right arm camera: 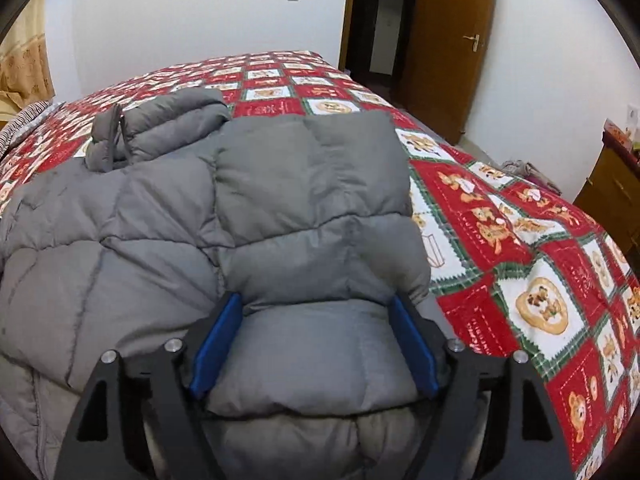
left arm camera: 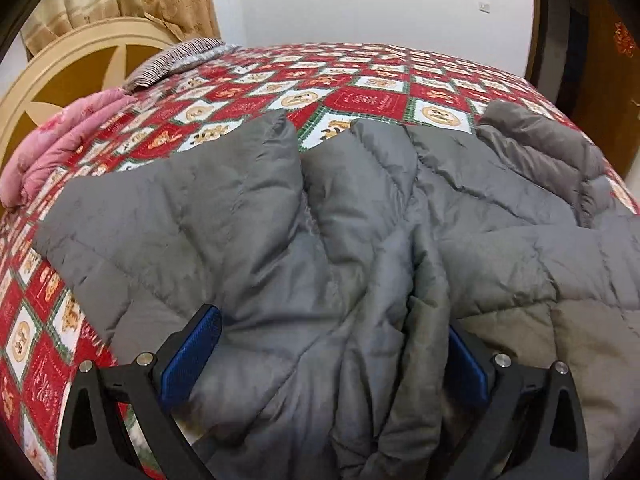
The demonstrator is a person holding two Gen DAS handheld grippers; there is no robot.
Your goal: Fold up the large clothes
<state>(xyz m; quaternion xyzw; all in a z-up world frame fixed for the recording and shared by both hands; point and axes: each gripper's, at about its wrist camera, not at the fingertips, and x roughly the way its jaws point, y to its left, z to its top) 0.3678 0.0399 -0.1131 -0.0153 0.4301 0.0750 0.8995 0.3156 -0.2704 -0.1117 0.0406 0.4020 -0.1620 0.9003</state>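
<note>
A grey puffer jacket point(left arm camera: 248, 240) lies spread on a bed under a red, white and green patchwork cover point(left arm camera: 360, 96). My left gripper point(left arm camera: 332, 356) is low over a bunched, creased part of the jacket. Its jaws stand very wide, with loose folds between the blue pads point(left arm camera: 192, 356) and no squeeze showing. My right gripper point(right arm camera: 316, 344) straddles a puffy folded-over panel of the jacket point(right arm camera: 316, 216) near its right edge. Its blue pads point(right arm camera: 216, 344) flank the panel with the jaws wide, not pinching it. A folded sleeve point(right arm camera: 168, 128) rests at the jacket's far side.
A pink quilt point(left arm camera: 60, 148) and a striped pillow point(left arm camera: 176, 60) lie by the cream headboard point(left arm camera: 60, 68). Bare cover stretches beyond the jacket point(right arm camera: 520, 240). A wooden door point(right arm camera: 448, 40) and a low cabinet point(right arm camera: 612, 184) stand past the bed's right side.
</note>
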